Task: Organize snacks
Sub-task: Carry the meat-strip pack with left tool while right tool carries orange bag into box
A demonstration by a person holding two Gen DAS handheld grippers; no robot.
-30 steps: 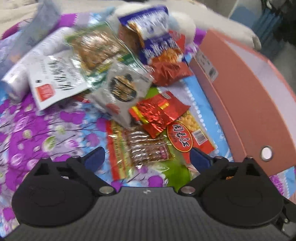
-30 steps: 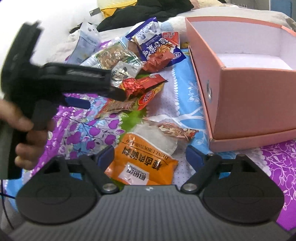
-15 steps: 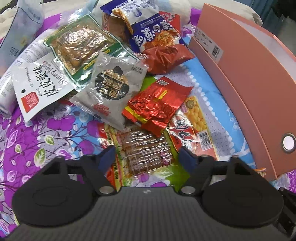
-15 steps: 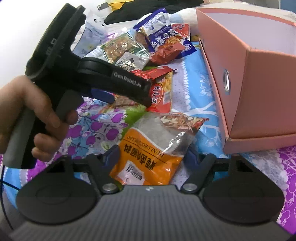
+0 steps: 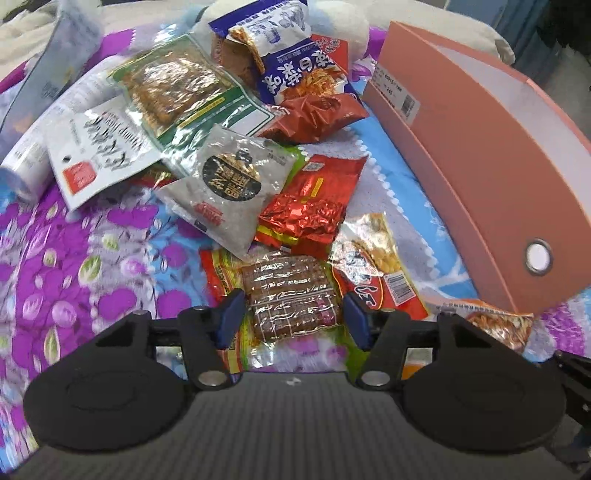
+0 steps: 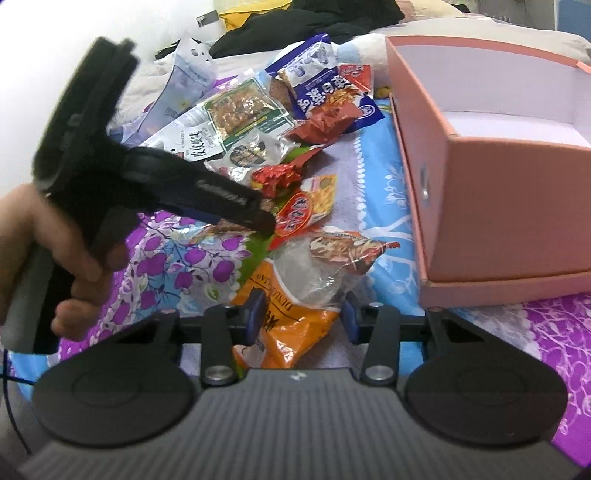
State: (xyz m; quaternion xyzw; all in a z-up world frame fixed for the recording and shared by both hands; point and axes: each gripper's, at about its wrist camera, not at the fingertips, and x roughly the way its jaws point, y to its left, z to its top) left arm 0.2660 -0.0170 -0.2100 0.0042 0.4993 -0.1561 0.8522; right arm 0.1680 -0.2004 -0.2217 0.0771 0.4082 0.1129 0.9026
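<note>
Several snack packets lie in a heap on a floral bedspread. My left gripper [image 5: 293,317] is open, its jaws on either side of a clear packet of brown dried tofu [image 5: 290,295]. Beyond it lie a red foil packet [image 5: 310,206], a grey packet [image 5: 229,184] and a peanut packet [image 5: 376,269]. My right gripper [image 6: 301,317] is open, its jaws on either side of an orange and clear packet [image 6: 295,295]. The left gripper's body [image 6: 155,177] shows in the right wrist view over the heap. The pink box [image 6: 491,206] stands open on the right.
The pink box's side wall [image 5: 480,170] runs along the right of the left wrist view. A blue and white bag [image 5: 295,70], a green-edged packet [image 5: 177,88] and a white packet [image 5: 96,147] lie farther back. Dark clothing [image 6: 314,22] lies behind the heap.
Both grippers have moved down and forward onto their packets. Both grippers' jaws have narrowed: the left around the tofu packet, the right around the orange packet.
</note>
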